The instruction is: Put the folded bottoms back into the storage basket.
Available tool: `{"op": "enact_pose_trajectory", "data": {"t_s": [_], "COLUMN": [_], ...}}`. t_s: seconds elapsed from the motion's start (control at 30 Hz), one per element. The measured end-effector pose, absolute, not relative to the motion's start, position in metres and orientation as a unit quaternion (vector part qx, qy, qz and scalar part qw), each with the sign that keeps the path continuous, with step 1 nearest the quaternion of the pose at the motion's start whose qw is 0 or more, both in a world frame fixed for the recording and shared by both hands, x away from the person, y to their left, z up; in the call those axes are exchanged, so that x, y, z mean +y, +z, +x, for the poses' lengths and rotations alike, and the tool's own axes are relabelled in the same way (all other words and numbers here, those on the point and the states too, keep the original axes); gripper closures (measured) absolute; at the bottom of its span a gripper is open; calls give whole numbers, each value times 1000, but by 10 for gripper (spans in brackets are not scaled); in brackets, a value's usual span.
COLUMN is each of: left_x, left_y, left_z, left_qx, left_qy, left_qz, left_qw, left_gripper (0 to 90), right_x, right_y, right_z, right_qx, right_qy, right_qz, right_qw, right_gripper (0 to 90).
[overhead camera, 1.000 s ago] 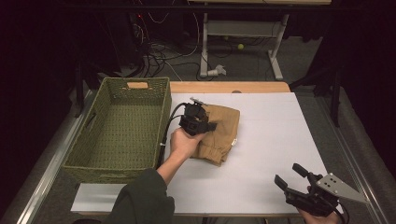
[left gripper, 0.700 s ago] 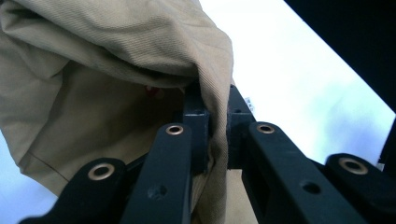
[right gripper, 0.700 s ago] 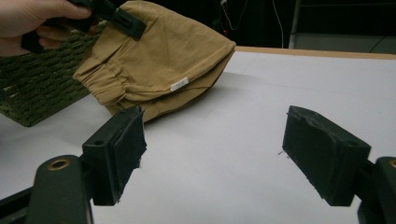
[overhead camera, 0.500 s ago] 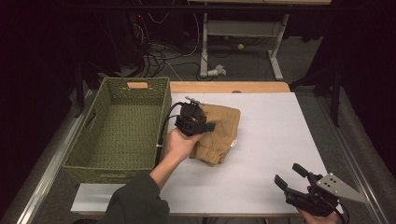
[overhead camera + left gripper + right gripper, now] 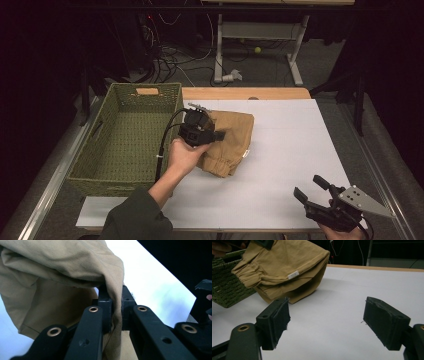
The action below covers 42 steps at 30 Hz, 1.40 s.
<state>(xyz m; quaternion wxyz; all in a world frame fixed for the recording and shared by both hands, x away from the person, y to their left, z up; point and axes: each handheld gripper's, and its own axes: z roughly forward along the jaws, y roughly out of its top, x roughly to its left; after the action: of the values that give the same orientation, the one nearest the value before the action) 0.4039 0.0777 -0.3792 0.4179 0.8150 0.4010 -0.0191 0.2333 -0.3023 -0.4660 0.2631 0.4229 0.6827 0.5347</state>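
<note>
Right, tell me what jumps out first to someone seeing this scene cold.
The folded tan cloth garment at the middle of the white table draws the eye, with the left gripper shut on a fold of it and part of it lifted. Beside it at the left sits an empty green woven basket. At the near right corner the right gripper hangs with its jaws wide open.

A green woven basket [image 5: 125, 145] sits at the white table's [image 5: 300, 150] left edge, cables [image 5: 170, 55] behind.

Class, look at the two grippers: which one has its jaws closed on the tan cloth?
The left gripper: its jaws pinch the tan cloth; the right gripper is open and empty.
</note>
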Motion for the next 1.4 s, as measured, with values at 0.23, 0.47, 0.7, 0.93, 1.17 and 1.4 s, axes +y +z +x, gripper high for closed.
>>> {"op": "enact_pose_trajectory", "data": {"t_s": [0.23, 0.47, 0.7, 0.93, 1.17, 1.4], "left_x": [94, 106, 115, 126, 138, 148], "left_y": [-372, -366, -359, -352, -344, -340], "left_z": [399, 395, 391, 388, 385, 384], "left_qx": [405, 405, 404, 406, 406, 409], "left_qy": [-19, -19, -22, -23, -21, -20], "left_qz": [808, 804, 801, 795, 792, 791], "left_qw": [428, 436, 441, 451, 455, 455], "left_gripper": [818, 817, 817, 817, 817, 817], "right_x": [-302, -302, -302, -302, -302, -301], "right_y": [-466, -466, -466, -466, -466, -466], "right_z": [233, 234, 234, 234, 234, 234], "right_qx": [683, 683, 684, 683, 684, 684], "right_qy": [534, 532, 532, 533, 532, 532], "right_qz": [424, 425, 424, 425, 424, 424], "right_qw": [263, 263, 263, 263, 263, 262], "right_gripper": [220, 220, 220, 220, 220, 220]}}
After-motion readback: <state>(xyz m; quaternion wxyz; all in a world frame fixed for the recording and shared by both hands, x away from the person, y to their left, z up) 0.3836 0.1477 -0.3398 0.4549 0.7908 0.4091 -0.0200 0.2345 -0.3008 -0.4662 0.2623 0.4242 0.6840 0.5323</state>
